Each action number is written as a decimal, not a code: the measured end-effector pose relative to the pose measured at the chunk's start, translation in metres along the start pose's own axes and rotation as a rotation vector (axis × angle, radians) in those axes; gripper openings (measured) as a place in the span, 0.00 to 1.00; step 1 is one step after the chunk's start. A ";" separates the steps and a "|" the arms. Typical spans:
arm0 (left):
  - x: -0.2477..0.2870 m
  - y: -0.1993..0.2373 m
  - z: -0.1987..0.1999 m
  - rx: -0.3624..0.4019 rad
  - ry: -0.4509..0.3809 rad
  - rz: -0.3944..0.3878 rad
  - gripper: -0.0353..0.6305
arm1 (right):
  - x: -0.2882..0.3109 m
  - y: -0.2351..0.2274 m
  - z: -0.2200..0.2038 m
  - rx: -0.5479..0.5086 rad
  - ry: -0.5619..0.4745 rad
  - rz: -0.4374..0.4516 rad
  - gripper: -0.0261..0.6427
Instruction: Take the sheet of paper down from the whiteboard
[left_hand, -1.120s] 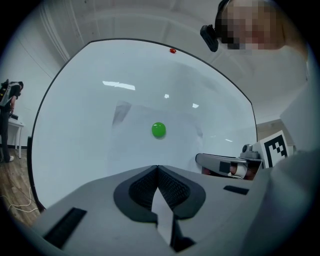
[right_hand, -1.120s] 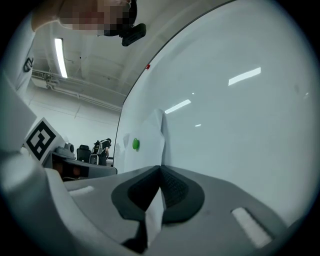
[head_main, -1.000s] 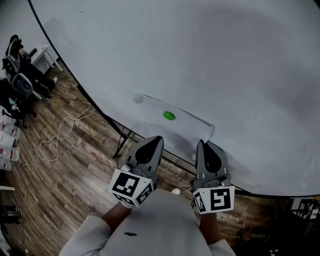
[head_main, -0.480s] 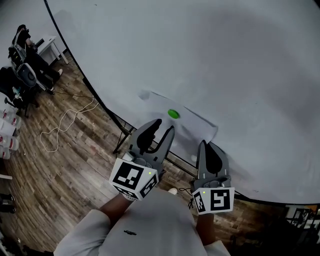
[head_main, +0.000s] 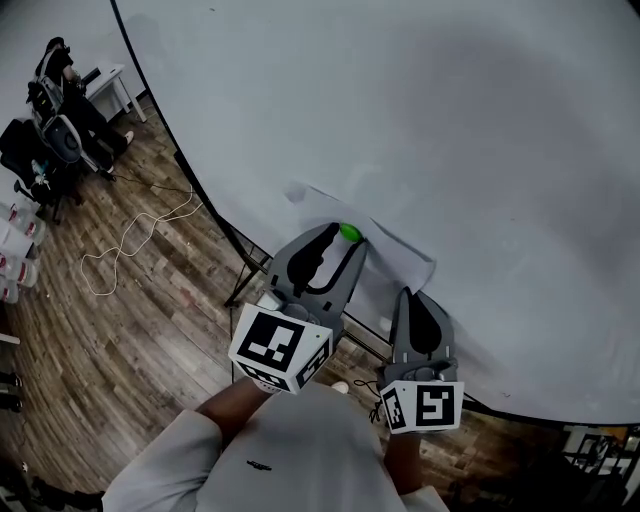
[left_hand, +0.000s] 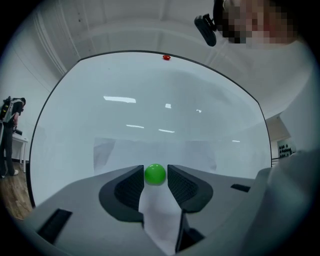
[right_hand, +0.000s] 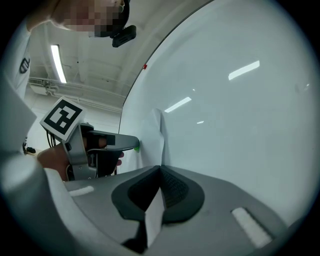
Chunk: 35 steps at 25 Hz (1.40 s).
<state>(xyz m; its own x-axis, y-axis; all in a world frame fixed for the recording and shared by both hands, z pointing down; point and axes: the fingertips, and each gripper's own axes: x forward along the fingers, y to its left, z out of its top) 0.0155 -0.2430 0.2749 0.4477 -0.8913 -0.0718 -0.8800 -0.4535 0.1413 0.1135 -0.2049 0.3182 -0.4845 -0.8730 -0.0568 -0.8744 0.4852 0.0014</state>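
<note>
A white sheet of paper (head_main: 398, 257) hangs on the whiteboard (head_main: 450, 120), pinned near its top by a round green magnet (head_main: 349, 233). My left gripper (head_main: 344, 240) points level at the board with its jaws open, one on each side of the green magnet (left_hand: 155, 173); the pads do not press it. The paper (left_hand: 200, 155) spreads behind the jaws. Lower and to the right, my right gripper (head_main: 417, 297) is shut on the sheet's side edge (right_hand: 161, 140), which runs straight into its closed jaws (right_hand: 160, 170). The left gripper (right_hand: 135, 145) also shows in the right gripper view.
A small red magnet (left_hand: 166, 57) sits at the board's top edge. The board's black stand legs (head_main: 245, 280) rest on the wooden floor, where a pale cable (head_main: 130, 250) lies. Office chairs and a desk (head_main: 60, 110) stand at the far left.
The left gripper's jaws went from shut to open, and it rose toward the board until the green magnet sat between them. The right gripper kept still.
</note>
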 end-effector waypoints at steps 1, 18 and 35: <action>0.002 0.000 0.000 0.001 0.002 0.001 0.25 | 0.000 0.000 0.000 0.000 0.000 0.001 0.06; 0.004 0.003 -0.004 -0.019 0.012 -0.018 0.24 | 0.000 -0.001 0.000 -0.005 0.001 -0.009 0.06; -0.056 0.024 -0.030 -0.084 0.061 -0.050 0.24 | -0.021 0.021 -0.001 0.020 -0.007 -0.095 0.05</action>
<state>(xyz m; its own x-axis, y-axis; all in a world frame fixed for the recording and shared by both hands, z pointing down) -0.0257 -0.2044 0.3122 0.5015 -0.8649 -0.0213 -0.8413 -0.4933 0.2211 0.1052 -0.1759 0.3204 -0.3989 -0.9149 -0.0627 -0.9158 0.4009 -0.0245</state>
